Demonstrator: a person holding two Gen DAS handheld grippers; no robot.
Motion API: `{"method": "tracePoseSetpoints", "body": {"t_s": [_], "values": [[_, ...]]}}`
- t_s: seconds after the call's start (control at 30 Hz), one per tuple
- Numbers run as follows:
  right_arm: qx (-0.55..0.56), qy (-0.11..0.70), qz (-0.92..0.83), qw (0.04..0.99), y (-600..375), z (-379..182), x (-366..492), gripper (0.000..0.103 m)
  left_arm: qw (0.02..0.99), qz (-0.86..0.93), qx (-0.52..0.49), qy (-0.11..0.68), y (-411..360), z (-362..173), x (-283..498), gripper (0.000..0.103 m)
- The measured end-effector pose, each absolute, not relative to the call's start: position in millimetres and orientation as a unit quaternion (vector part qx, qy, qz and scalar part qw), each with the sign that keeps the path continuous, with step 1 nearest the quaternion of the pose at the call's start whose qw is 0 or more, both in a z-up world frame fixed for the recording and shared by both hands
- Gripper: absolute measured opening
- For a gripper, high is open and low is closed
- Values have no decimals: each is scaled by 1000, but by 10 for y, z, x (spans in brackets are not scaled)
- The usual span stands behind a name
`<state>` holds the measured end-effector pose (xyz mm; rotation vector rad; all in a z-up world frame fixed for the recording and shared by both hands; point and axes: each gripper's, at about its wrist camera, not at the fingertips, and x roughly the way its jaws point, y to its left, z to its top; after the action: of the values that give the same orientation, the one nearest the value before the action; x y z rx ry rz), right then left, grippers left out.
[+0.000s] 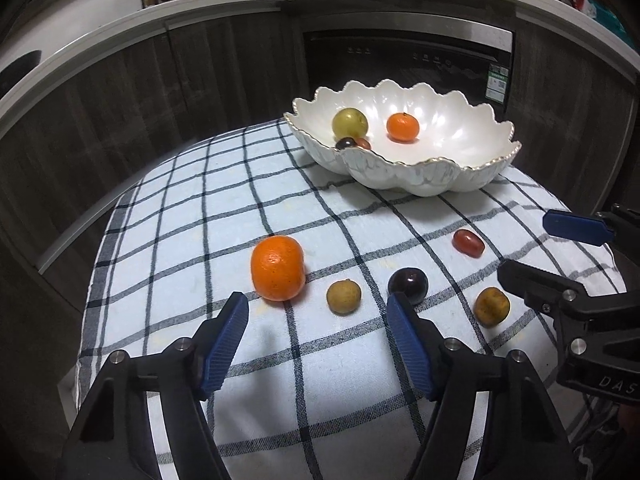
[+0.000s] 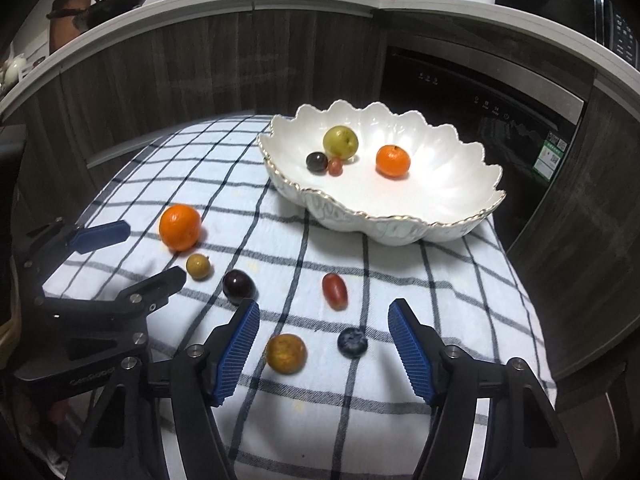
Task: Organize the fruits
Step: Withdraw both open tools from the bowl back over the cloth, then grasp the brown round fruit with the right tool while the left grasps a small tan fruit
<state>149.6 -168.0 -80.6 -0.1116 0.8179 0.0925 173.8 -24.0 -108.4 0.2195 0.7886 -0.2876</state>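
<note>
Mid pick-up: my left gripper (image 1: 318, 306) & right gripper (image 2: 324, 314) hang apart, empty, over loose fruit near the cloth's (image 2: 280, 220) front edge; next, clamp one, carry to bowl (image 2: 400, 232) at back edge.

One white scalloped ceramic bowl with a gold-edged rim (image 2: 400, 236) stands on one white cloth checked with dark lines (image 2: 280, 208). Round orange mandarins number two: one in the bowl (image 2: 393, 161), one on the cloth (image 2: 179, 227). One round yellow-green fruit (image 2: 340, 142) lies in the bowl. Dark purple round grapes number two: one in the bowl (image 2: 317, 161), one on the cloth (image 2: 239, 286). Small red tomatoes number two: a round one in the bowl (image 2: 335, 166), an oblong one on the cloth (image 2: 335, 291). Brownish-yellow round fruits on the cloth number two: a smaller (image 2: 198, 266) and a larger (image 2: 286, 353). One dark blue blueberry (image 2: 352, 342) lies on the cloth.
</note>
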Motion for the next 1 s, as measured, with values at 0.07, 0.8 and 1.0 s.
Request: {"method": "tracePoseSetpoints", "body": {"t_s": [0.07,0.8,1.0], "values": [[-53,402,47,913,-1674,-842,1503,65,904,-148,111,384,-260,-1116,1756,68],[-36,447,76,891,-1609,-1117,1526,50,887,-175,121,410,-363,-1352,1954,44],[-34,455,84,886,-1579,-1171,1546,46,883,-176,115,420,-363,-1385,2012,34]]}}
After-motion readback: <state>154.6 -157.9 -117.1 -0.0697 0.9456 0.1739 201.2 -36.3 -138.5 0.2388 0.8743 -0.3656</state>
